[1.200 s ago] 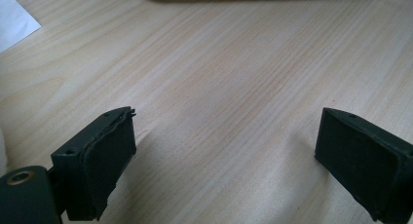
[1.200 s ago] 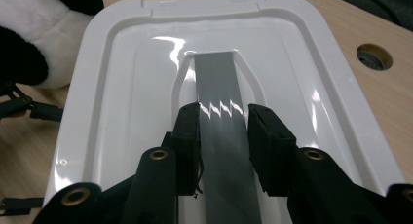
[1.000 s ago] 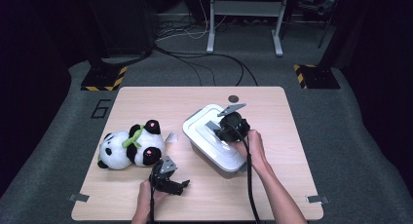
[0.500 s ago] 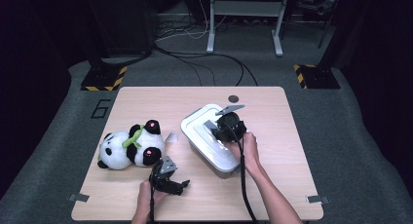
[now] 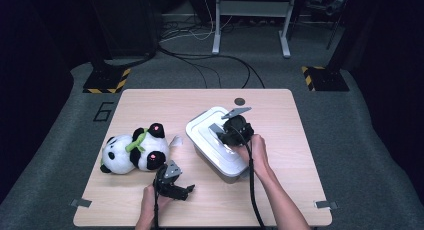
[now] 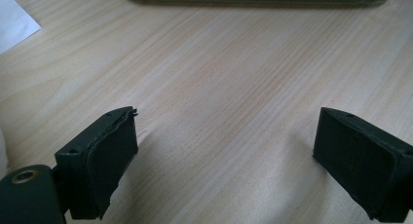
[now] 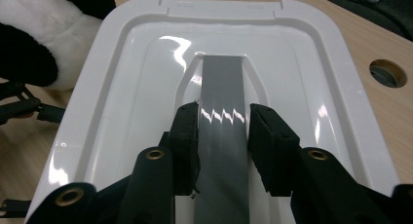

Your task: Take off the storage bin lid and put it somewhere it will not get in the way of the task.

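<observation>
The right tongs [image 7: 223, 124] have stayed pinching the lid's [image 7: 146, 63] grey handle [image 7: 222, 83], ready to lift; the left tongs [image 6: 229, 156] still rest spread on the tabletop [image 6: 219, 63].

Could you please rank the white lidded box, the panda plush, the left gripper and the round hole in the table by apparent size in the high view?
1. white lidded box
2. panda plush, looks only slightly smaller
3. left gripper
4. round hole
</observation>
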The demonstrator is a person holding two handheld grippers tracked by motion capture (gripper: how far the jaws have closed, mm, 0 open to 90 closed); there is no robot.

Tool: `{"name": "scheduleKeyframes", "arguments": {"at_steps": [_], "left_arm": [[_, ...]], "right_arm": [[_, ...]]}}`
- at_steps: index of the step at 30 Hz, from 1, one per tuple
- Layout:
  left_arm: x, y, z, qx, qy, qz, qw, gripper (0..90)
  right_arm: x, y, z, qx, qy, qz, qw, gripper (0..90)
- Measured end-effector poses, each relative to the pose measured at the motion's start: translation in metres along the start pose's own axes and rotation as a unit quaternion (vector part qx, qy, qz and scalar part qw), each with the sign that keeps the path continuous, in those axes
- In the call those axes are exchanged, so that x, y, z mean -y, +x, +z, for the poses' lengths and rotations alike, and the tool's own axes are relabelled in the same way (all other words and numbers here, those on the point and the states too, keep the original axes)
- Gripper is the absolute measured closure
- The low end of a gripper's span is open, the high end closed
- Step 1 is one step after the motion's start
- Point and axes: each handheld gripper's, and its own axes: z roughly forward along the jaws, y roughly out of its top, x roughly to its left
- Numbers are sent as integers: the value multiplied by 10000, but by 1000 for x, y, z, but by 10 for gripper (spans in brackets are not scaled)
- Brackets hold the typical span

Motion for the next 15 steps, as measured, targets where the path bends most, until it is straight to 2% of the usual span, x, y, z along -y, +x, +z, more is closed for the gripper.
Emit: {"name": "scheduleKeyframes", "arguments": {"at_steps": [2,4,5,6,8,10,11,12,15], "left_arm": [[0,0,0,2,0,2,10000,84],[0,0,0,0,-1,0,10000,84],[0,0,0,1,3,1,10000,84],[0,0,0,2,-2,-1,10000,85],[0,0,0,8,-4,-1,10000,85],[0,0,0,2,-24,-4,10000,86],[0,0,0,5,-8,1,10000,86],[0,0,0,5,-8,1,10000,86],[0,0,0,9,-4,-1,10000,86]], "right_arm": [[1,-2,0,-58,-20,55,10000,642],[1,-2,-1,-59,-12,11,10000,634],[1,-1,-1,-14,10,16,10000,575],[1,-2,-1,56,29,-8,10000,558],[1,-2,-1,-96,62,16,9999,514],[1,-1,-1,-80,71,14,9999,515],[0,-1,-1,-77,80,12,9999,520],[0,-1,-2,-67,69,1,10000,617],[0,-1,-2,-89,76,-1,9999,662]]}}
